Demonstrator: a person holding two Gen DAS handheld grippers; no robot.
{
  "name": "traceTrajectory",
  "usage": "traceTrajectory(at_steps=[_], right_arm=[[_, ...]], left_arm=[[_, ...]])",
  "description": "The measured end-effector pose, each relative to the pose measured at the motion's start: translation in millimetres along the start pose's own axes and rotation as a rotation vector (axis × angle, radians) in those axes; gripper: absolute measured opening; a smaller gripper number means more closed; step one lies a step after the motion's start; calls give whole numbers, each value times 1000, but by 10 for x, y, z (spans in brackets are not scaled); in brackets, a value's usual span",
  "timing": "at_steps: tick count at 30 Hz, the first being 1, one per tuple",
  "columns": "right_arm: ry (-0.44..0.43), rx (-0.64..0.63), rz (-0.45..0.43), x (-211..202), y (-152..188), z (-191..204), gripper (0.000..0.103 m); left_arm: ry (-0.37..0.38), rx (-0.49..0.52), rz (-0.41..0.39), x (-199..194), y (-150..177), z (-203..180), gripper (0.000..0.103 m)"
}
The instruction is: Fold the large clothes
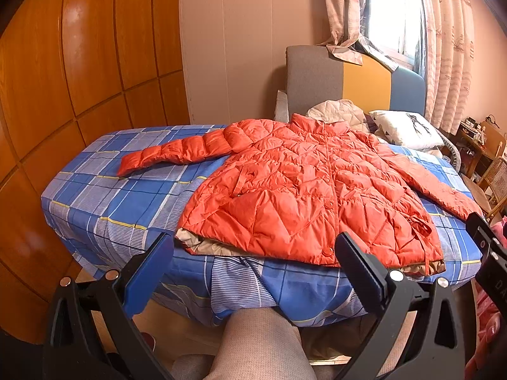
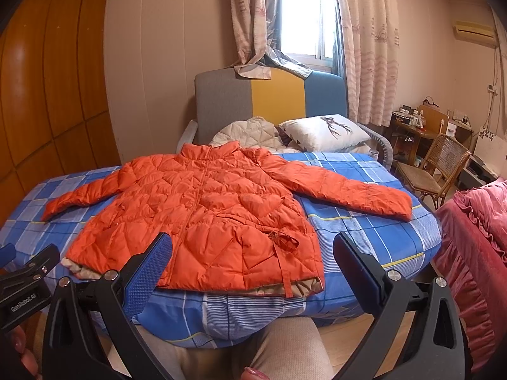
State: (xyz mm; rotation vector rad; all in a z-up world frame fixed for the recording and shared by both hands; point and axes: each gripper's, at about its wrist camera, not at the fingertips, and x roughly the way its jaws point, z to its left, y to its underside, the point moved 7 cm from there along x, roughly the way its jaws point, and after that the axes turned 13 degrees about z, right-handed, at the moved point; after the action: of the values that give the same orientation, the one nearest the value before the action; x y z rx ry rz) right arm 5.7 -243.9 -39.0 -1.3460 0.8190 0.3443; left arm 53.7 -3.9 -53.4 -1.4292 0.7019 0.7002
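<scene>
Nearest the cameras, both grippers are held level just short of the foot of the bed, pointing forward over the person's grey-trousered knee (image 1: 256, 342). On the left gripper (image 1: 253, 264) the two blue-padded fingers (image 1: 149, 272) are spread wide with nothing between them; the right gripper (image 2: 253, 262) is spread just as wide and likewise grips nothing. Neither touches the cloth. Part of the right gripper's black body shows at the right edge of the left wrist view, so the two tools sit side by side. Just beyond the fingertips lies the orange quilted jacket (image 1: 301, 190), front up and buttoned, spread flat on the blue plaid sheet (image 1: 126, 196). Its hem reaches the near edge of the mattress, with beige lining peeking out below. Both sleeves stretch outward, the left sleeve (image 1: 171, 155) toward the wooden wardrobe (image 1: 79, 79), the right sleeve (image 2: 345, 190) toward a wicker chair (image 2: 434, 167). Past the collar rest a cream quilted garment (image 2: 250, 133) and a white pillow (image 2: 326, 131), then the grey, yellow and blue headboard (image 2: 269, 95) beneath the curtained window (image 2: 307, 12).
</scene>
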Motion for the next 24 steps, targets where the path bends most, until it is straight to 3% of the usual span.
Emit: traceTrajectory(at_steps=[24], right_arm=[[0, 0, 0, -2, -4, 5, 100]], left_arm=[[3, -3, 5, 22, 24, -22, 101]])
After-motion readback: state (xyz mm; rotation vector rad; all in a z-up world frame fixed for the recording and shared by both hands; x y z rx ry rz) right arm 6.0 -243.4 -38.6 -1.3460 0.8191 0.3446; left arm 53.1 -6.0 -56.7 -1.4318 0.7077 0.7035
